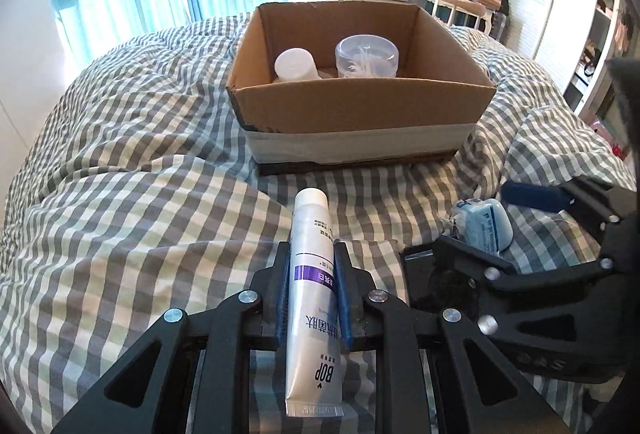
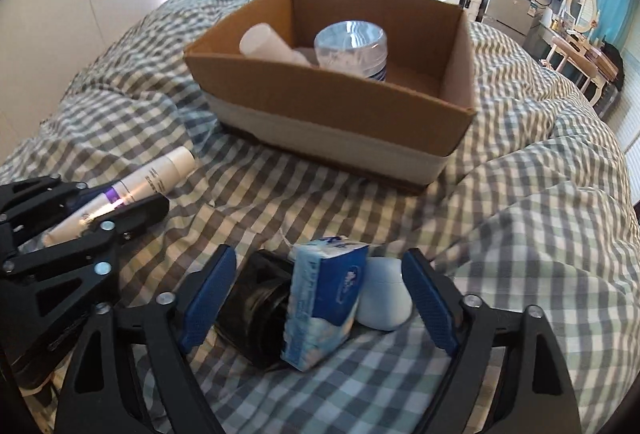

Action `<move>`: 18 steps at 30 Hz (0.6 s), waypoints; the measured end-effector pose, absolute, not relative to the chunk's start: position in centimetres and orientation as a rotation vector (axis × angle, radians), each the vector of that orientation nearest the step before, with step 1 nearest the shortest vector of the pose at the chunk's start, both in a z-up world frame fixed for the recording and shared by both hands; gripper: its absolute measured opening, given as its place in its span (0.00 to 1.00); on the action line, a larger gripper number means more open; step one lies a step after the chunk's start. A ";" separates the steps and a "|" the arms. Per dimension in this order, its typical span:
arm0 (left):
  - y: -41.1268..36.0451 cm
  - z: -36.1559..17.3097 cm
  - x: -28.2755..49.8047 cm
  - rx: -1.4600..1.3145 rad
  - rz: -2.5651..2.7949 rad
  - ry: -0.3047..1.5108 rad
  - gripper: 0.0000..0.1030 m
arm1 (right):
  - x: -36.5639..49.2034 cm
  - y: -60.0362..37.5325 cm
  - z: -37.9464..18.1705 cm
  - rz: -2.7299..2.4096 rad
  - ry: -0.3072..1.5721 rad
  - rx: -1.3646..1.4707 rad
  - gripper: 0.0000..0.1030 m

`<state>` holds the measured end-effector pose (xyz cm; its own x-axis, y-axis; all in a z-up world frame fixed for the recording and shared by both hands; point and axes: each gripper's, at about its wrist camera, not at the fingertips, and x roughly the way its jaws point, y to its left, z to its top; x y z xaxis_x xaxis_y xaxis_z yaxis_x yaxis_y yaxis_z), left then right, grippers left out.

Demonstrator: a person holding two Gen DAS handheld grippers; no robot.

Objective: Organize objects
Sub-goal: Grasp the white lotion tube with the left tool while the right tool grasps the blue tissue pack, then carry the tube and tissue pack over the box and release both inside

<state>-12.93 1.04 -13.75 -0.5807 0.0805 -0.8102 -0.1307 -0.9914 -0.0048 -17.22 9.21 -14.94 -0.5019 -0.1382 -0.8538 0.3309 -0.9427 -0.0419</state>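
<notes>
My left gripper (image 1: 312,266) is shut on a silver toothpaste tube (image 1: 312,298) with a white cap, low over the checked bedcover; it also shows in the right wrist view (image 2: 132,189). My right gripper (image 2: 316,274) is open around a blue tissue pack (image 2: 324,298), a black jar (image 2: 256,310) and a pale blue lidded pot (image 2: 384,294), touching none clearly. The open cardboard box (image 1: 360,105) stands ahead on the bed and holds a white cup (image 1: 294,63) and a clear round container (image 1: 366,55).
The checked duvet (image 1: 140,173) is rumpled, with folds rising around the box. Blue curtains, a white cabinet, a television and a dressing table stand beyond the bed. The right gripper lies close to the left one, at its right side (image 1: 520,274).
</notes>
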 end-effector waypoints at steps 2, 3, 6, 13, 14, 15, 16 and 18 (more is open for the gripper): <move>1.0 -13.9 -12.9 -1.368 2.689 0.075 0.19 | -17.5 9.1 -15.4 -2.492 0.297 1.412 0.61; 0.9 -13.9 -12.8 -1.364 2.689 0.073 0.19 | -17.5 9.1 -15.5 -2.495 0.303 1.421 0.55; 0.6 -13.7 -12.3 -1.351 2.692 0.071 0.19 | -17.6 9.3 -15.6 -2.500 0.292 1.436 0.36; 0.8 -12.7 -11.4 -1.316 2.715 0.094 0.19 | -16.4 9.8 -13.9 -2.550 0.302 1.360 0.20; 0.8 -12.4 -11.3 -1.307 2.720 0.098 0.19 | -16.1 9.8 -13.4 -2.554 0.303 1.341 0.20; 0.9 -12.1 -11.1 -1.297 2.727 0.099 0.19 | -15.9 9.8 -13.0 -2.558 0.302 1.325 0.20; 0.9 -11.8 -10.9 -1.286 2.732 0.099 0.19 | -15.6 9.8 -12.5 -2.565 0.301 1.305 0.20; 1.0 -11.1 -10.5 -1.265 2.745 0.105 0.19 | -14.9 9.7 -11.7 -2.572 0.302 1.269 0.19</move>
<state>-10.54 0.98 -11.08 -0.6441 0.0776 -0.7610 -0.1354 -0.9907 0.0135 -14.88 9.71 -11.68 -0.5864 -0.1363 -0.7984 0.3177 -0.9454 -0.0720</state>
